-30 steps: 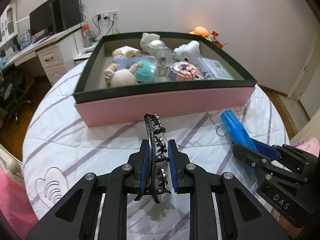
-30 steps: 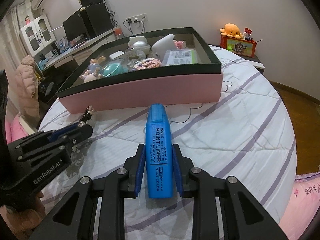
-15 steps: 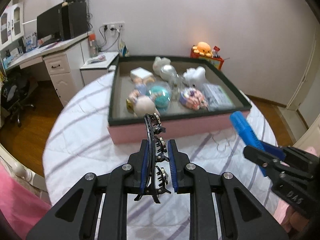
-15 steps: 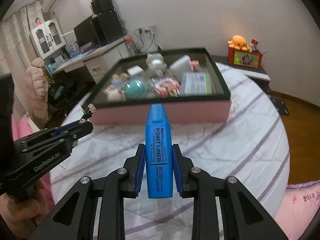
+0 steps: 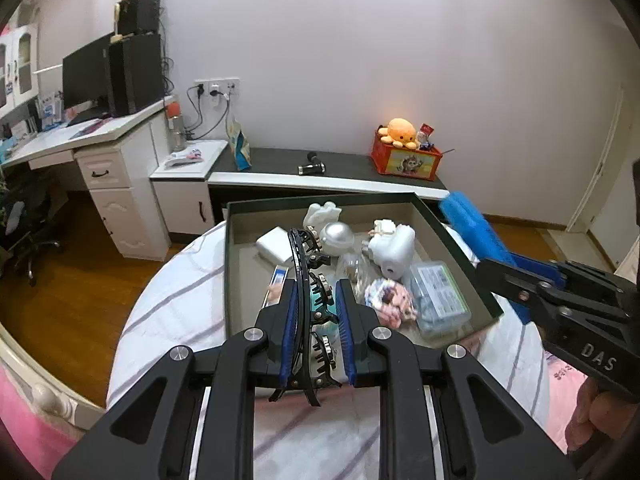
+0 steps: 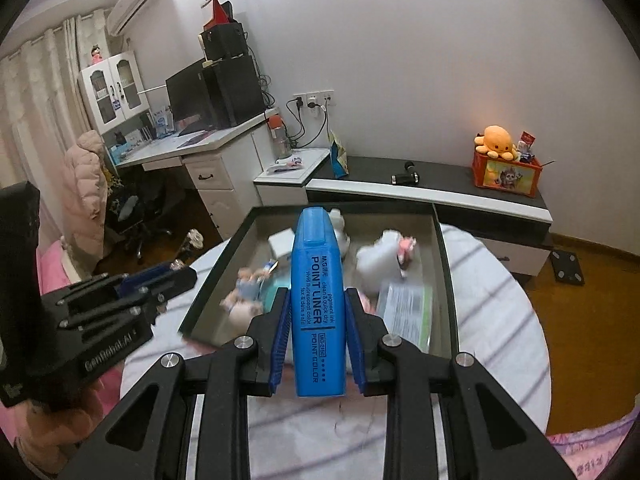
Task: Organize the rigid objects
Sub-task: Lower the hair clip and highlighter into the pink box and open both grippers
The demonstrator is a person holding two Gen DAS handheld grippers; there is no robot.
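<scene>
Both loads now raised well above the round bed (image 5: 168, 304) and carried toward the box (image 5: 452, 240); a second ago low over the striped sheet, short of the box's pink front wall. Seen then from the side, pink wall filling the view; seen now from above, with floor, low cabinet and orange plush behind it.

Left gripper (image 5: 316, 320) clamped narrow on the black hair clip (image 5: 308, 276), clip standing on edge between the blue pads, its tip over the box's near-left part above the white block (image 5: 274, 246). Right gripper (image 6: 316, 320) closed tight on the blue highlighter (image 6: 318, 300), cap end pointing over the box's middle. In the left view, highlighter tip (image 5: 468, 228) just outside the box's right rim.

Grip on both unchanged from before. Likely meaning: transport nearly done, lowering and release into the box next. Free floor mostly along the box's far and left walls; toys crowd the rest.
</scene>
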